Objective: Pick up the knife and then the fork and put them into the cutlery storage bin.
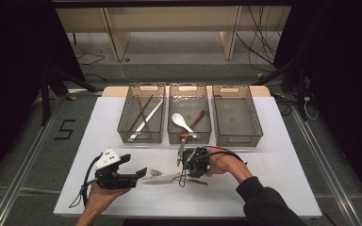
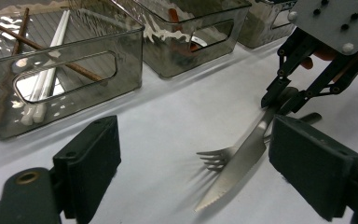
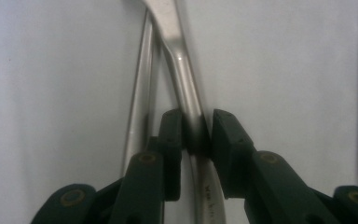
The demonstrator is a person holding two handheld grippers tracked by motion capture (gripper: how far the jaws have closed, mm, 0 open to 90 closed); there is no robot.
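Tabletop: right tongs (image 1: 185, 165) pinch knife (image 1: 162, 178) handle.

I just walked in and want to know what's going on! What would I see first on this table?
First you'd spot the right gripper pinching the handle of a shiny knife near the table's front edge, with a fork lying under the blade. The left gripper waits open beside them. Behind stand three see-through bins: the left bin holds chopsticks, the middle bin a white spoon.
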